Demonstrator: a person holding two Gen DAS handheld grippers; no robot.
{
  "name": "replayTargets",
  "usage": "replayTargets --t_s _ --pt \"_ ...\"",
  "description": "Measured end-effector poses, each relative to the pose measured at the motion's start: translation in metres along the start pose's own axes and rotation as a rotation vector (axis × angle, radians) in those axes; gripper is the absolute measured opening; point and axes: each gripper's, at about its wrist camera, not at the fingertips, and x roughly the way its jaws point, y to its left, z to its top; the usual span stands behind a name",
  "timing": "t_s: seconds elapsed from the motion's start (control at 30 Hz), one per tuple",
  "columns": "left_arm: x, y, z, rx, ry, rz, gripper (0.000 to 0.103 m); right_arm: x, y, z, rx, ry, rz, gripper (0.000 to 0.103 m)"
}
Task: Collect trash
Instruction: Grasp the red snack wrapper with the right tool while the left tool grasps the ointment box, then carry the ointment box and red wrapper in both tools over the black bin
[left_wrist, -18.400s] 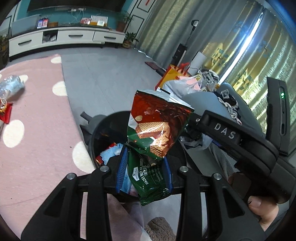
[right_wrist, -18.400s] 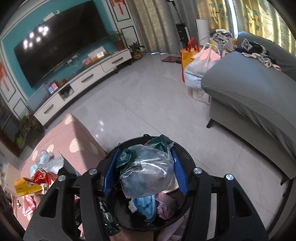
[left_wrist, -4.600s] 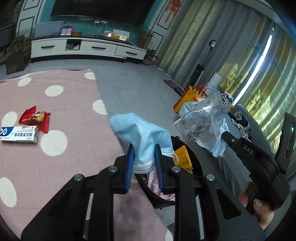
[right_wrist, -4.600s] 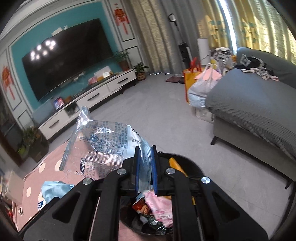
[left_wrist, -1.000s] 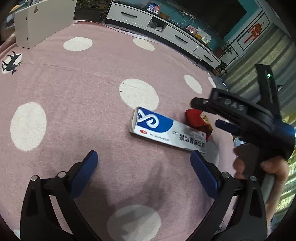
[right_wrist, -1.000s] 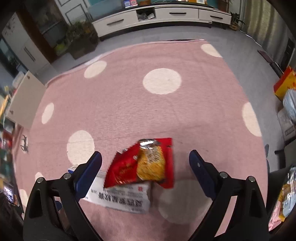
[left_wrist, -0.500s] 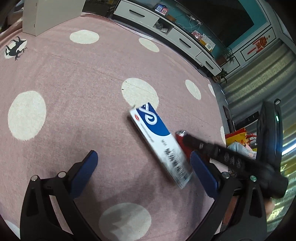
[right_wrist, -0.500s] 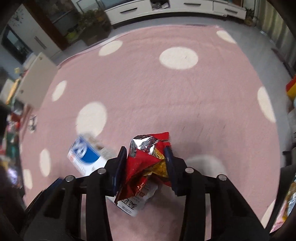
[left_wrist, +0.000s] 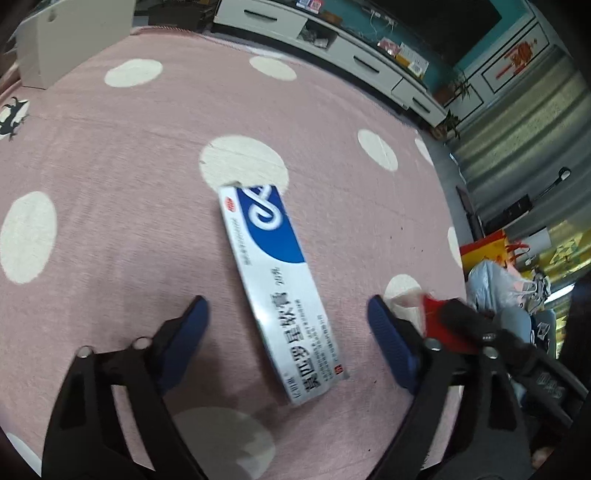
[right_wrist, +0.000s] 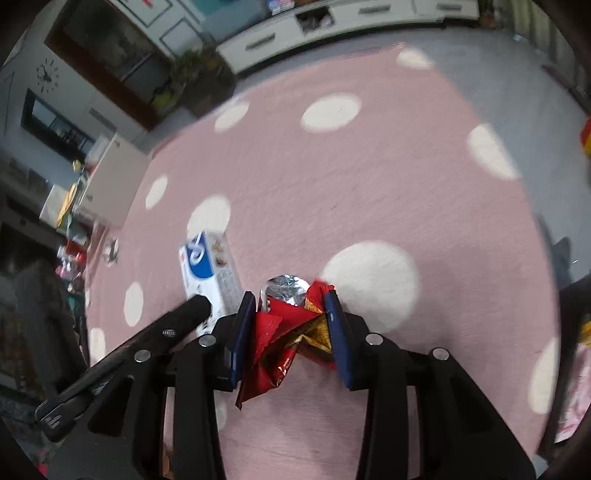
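Starting on the left, the left tool (left_wrist: 286, 325) is spread wide and empty, its blue pads (left_wrist: 190, 325) standing either side of the near end of the blue-and-white carton (left_wrist: 275, 280), which lies flat on the pink spotted tabletop (left_wrist: 110, 147) with its long side running away from the camera; neither pad appears to touch it. The picture is blurred, so how near the tool sits to the cloth cannot be told. Moving right, the right tool (right_wrist: 291, 321) is clenched on the crumpled red snack wrapper (right_wrist: 284, 328), whose silver mouth pokes up between the pads while a red tail hangs below them; it looks lifted clear of the cloth, though the blur leaves that uncertain. In the right wrist view the carton (right_wrist: 208, 269) shows just left of that wrapper. No bin can be made out for certain in either view. My reading is that the collecting is near its end on this surface: the wrapper is in hand but not yet dropped anywhere, the carton is lined up but not yet gripped, and no other litter shows on the cloth.
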Motion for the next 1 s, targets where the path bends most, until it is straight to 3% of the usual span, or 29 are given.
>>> replayTargets --t_s 0.27,0.33,0.37,0.47,0.67,0.8,1.0 --pt "0.007 -0.020 -0.004 0.071 -0.038 0.105 0.071 -0.033 -0.018 -0.009 -0.008 -0.107 -0.074 0.039" --pt "0.010 -0.027 -0.004 0.093 -0.050 0.140 0.061 -0.040 -0.020 -0.011 -0.008 -0.131 -0.082 0.039" --pt "0.011 -0.028 -0.004 0.101 -0.056 0.150 0.046 -0.043 -0.021 -0.012 -0.009 -0.143 -0.089 0.039" --pt "0.012 -0.032 -0.006 0.114 -0.067 0.146 0.044 -0.057 -0.027 -0.017 -0.004 -0.171 -0.094 0.039" --pt "0.005 -0.044 -0.019 0.133 -0.063 0.093 0.040 -0.083 -0.045 -0.030 0.029 -0.233 -0.119 0.039" --pt "-0.008 -0.079 -0.038 0.208 -0.096 0.067 0.040 -0.102 -0.078 -0.043 0.120 -0.277 -0.170 0.039" --pt "-0.031 -0.151 -0.077 0.349 -0.122 -0.082 0.040 -0.152 -0.130 -0.066 0.274 -0.408 -0.273 0.039"
